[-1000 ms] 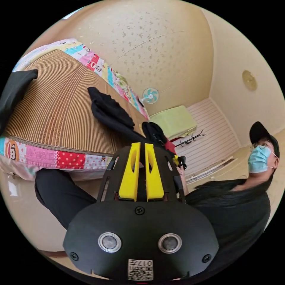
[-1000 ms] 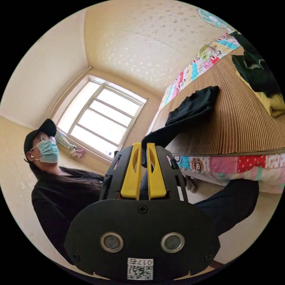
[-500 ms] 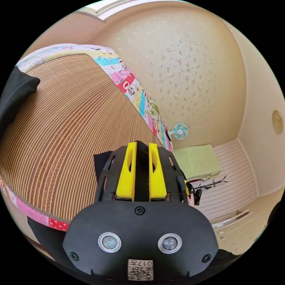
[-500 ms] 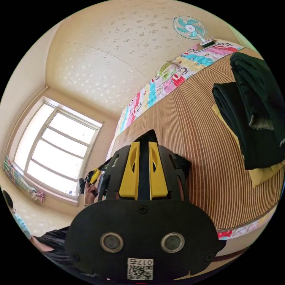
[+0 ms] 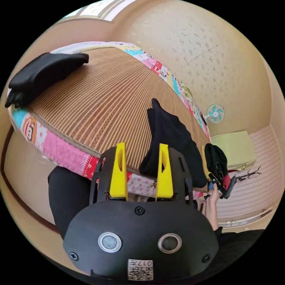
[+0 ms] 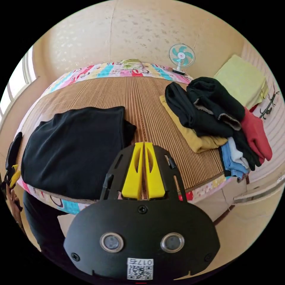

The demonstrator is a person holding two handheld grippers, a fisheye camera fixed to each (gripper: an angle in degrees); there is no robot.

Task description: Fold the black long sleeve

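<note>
Woven matting [image 6: 142, 98] covers the bed where the black long sleeve [image 6: 74, 148] lies folded into a flat rectangle at the near left edge, apparently finished or nearly so. Above it, the right gripper [image 6: 143, 166] hangs with jaws pressed together on nothing, while the left gripper [image 5: 142, 170] has jaws spread and empty. A pile of clothes [image 6: 213, 118] sits to the right, well apart.

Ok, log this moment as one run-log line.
left claw: open, empty | right claw: shut, empty | black shirt: folded on mat | clothes pile: beside it, apart
</note>
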